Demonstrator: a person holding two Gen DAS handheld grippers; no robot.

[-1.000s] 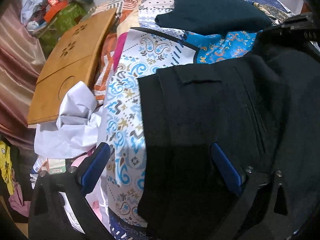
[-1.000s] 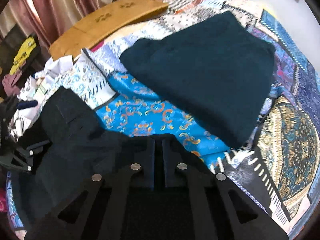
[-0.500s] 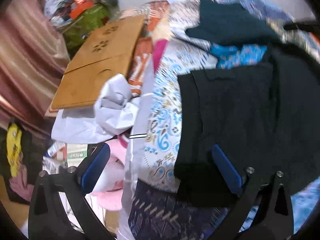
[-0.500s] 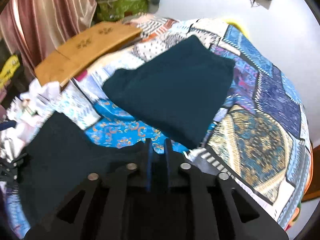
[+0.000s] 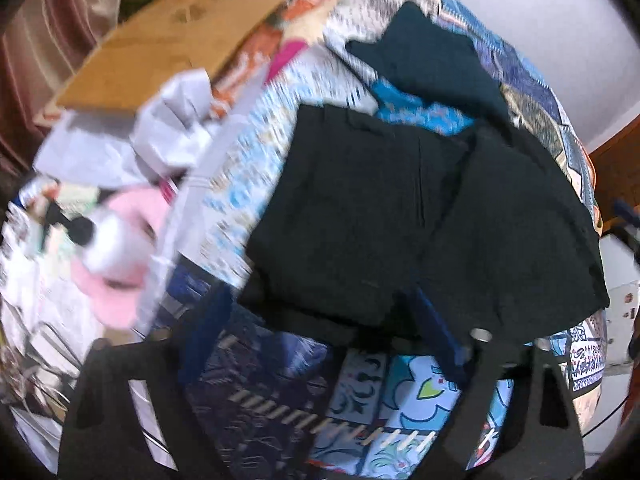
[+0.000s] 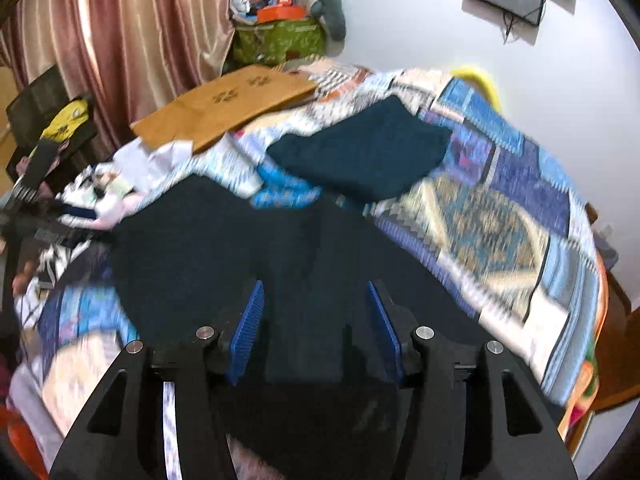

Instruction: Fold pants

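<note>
right gripper [image 6: 316,328] jaws now apart, empty; a second ago they were pinched on the black pants [image 6: 240,248], so it has let go. left gripper [image 5: 320,328] wide as before, empty, pulled back off the cloth. pants [image 5: 400,216] lie in a folded block on the patterned bedspread [image 6: 500,232], right part doubled over the left. reads as one fold just laid, maybe one more or done. beyond: dark teal folded garment [image 6: 360,160], wooden board [image 6: 224,108]. both views blurred.
</note>
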